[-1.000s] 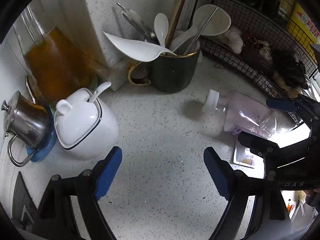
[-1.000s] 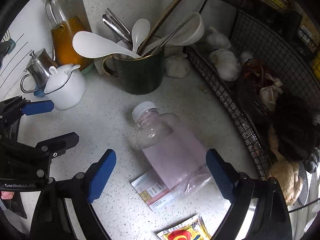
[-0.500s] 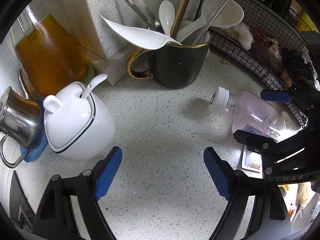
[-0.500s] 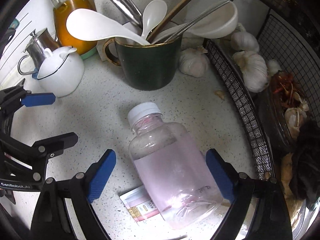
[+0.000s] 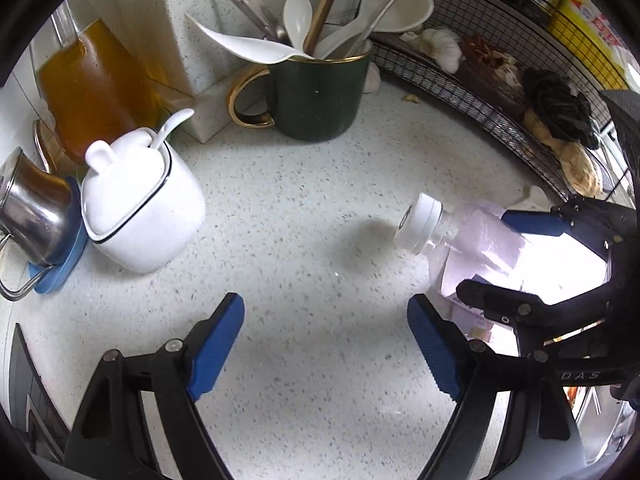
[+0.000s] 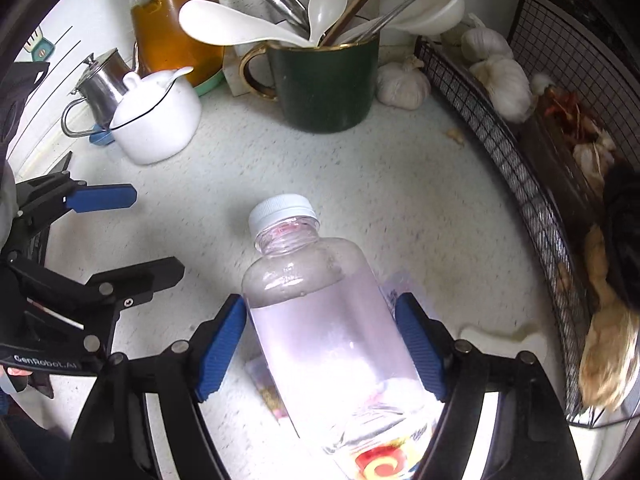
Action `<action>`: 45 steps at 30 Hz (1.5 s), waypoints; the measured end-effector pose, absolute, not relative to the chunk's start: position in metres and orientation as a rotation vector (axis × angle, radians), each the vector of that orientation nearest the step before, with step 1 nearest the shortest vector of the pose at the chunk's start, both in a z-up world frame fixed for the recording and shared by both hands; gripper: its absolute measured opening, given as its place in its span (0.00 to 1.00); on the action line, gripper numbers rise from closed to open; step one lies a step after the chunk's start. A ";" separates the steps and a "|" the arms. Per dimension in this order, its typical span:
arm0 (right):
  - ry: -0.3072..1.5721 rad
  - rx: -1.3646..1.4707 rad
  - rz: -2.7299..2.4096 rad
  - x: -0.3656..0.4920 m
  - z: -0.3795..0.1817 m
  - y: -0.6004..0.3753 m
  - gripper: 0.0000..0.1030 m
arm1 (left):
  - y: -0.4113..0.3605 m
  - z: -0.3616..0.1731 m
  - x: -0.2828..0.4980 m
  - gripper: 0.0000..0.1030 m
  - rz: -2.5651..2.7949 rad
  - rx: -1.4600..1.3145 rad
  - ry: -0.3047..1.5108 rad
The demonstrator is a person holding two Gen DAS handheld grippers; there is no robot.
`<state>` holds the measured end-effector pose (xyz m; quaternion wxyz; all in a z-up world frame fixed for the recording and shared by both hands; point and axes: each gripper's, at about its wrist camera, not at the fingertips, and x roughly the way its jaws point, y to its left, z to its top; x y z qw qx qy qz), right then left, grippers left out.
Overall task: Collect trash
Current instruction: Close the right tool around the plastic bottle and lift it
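Note:
A clear plastic bottle (image 6: 320, 312) with a white cap and pinkish liquid is held between the blue pads of my right gripper (image 6: 322, 344), lifted off the speckled counter. It shows in the left wrist view (image 5: 468, 240) too, with my right gripper (image 5: 516, 256) around it. A small printed packet (image 6: 266, 384) lies under it, and a red-yellow wrapper (image 6: 380, 460) shows through its base. My left gripper (image 5: 326, 344) is open and empty over bare counter, left of the bottle.
A green mug of utensils (image 6: 324, 84), a white lidded pot (image 6: 160, 116), a steel jug (image 6: 100, 84) and an oil bottle (image 6: 172, 36) stand at the back. A wire basket (image 6: 540, 208) with garlic lines the right side. A loose garlic bulb (image 6: 402, 84) sits beside the mug.
My right gripper moved forward around the bottle and closed on it, and the bottle rose off the counter. My left gripper stayed open and shifted slightly.

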<state>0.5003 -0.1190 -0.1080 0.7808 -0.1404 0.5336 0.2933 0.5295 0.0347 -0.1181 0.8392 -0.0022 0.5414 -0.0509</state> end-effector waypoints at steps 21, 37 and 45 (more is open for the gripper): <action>1.054 -0.041 0.095 0.441 -0.072 -0.223 0.20 | -0.064 -0.095 0.535 0.80 -0.429 0.189 1.112; 1.137 0.035 0.030 0.483 -0.089 -0.234 0.49 | -0.093 -0.128 0.602 0.80 -0.679 0.401 1.155; 1.160 0.072 -0.026 0.485 -0.097 -0.241 0.61 | -0.119 -0.148 0.618 0.80 -0.790 0.507 1.144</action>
